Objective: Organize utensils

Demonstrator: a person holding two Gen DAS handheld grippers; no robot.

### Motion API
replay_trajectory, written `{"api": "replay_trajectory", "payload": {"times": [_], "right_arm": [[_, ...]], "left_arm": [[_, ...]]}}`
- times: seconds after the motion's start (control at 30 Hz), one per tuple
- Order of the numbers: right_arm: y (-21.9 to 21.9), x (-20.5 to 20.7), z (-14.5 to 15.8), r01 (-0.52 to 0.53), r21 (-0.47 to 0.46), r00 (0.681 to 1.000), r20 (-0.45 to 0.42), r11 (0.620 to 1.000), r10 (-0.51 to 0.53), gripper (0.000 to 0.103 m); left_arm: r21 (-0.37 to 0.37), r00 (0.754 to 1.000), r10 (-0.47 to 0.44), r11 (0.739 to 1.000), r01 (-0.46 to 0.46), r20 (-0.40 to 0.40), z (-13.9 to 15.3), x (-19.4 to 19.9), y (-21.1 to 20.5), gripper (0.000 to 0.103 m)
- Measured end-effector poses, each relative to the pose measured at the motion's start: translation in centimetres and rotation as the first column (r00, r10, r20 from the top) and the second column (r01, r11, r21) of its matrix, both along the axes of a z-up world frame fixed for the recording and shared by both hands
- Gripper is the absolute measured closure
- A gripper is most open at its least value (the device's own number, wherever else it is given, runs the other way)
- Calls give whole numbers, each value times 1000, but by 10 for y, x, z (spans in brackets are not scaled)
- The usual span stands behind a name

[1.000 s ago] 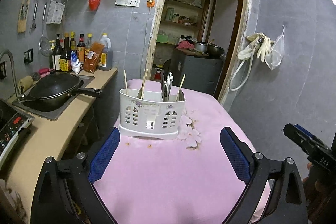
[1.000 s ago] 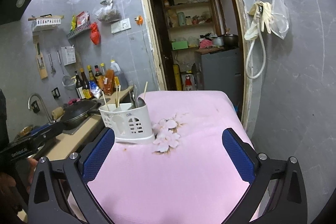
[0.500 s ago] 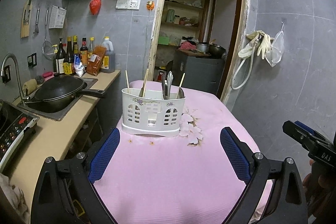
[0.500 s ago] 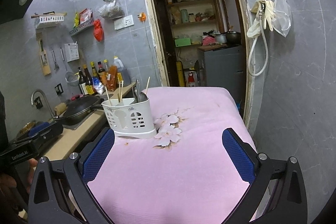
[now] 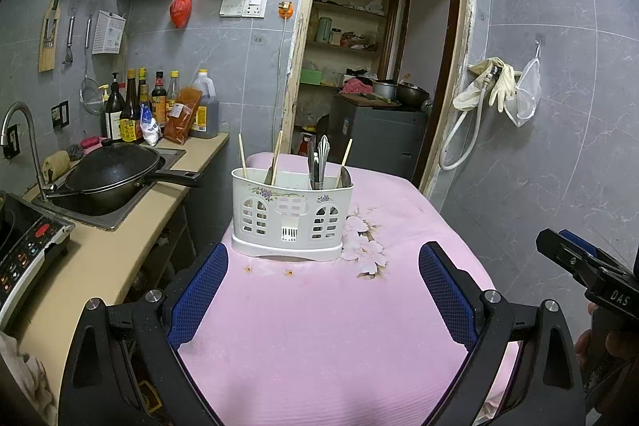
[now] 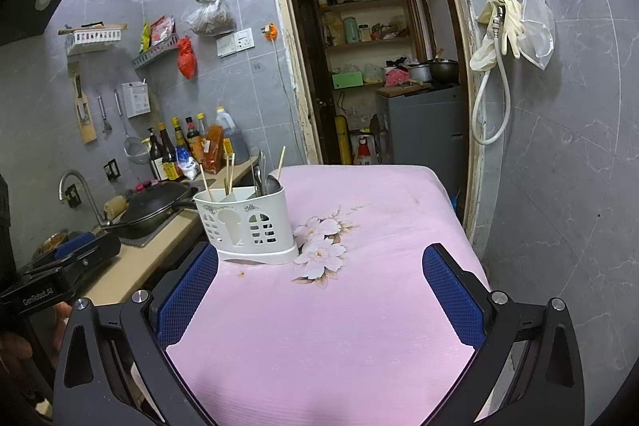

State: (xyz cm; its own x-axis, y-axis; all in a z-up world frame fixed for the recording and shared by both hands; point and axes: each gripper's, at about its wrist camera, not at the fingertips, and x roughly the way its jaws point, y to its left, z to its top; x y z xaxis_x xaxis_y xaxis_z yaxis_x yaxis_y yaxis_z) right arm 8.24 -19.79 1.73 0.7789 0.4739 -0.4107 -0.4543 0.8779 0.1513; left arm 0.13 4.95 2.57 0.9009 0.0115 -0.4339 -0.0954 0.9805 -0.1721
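Utensils stood upright in the white caddy (image 5: 292,214), which sat on the pink table (image 5: 327,326) ahead of the left tongs (image 5: 322,290) and just off their centre line, toward the left finger. Those left tongs were spread wide, blue pads (image 5: 198,296) far apart, gripping nothing. Chopsticks (image 5: 241,156) poked up on the caddy's left side, with metal cutlery (image 5: 319,162) and one more stick further right. Over on the other side, the right tongs (image 6: 319,294) gaped just as wide, empty too, and the caddy lay ahead and to their left, just beyond the left pad. A flower print (image 6: 321,246) lay on the cloth between the two right fingers, touching the caddy's base. Left of both tongs, a black wok (image 5: 114,172) rested at the sink.
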Motion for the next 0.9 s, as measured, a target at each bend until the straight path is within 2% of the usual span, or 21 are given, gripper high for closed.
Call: {"api": "replay_trajectory", "payload": {"times": [0.9], "right_arm": [[2, 0, -1, -1, 0, 1000, -7, 1000, 1, 0]], "left_arm": [[2, 1000, 3, 1000, -3, -5, -1, 2, 3, 9]]}}
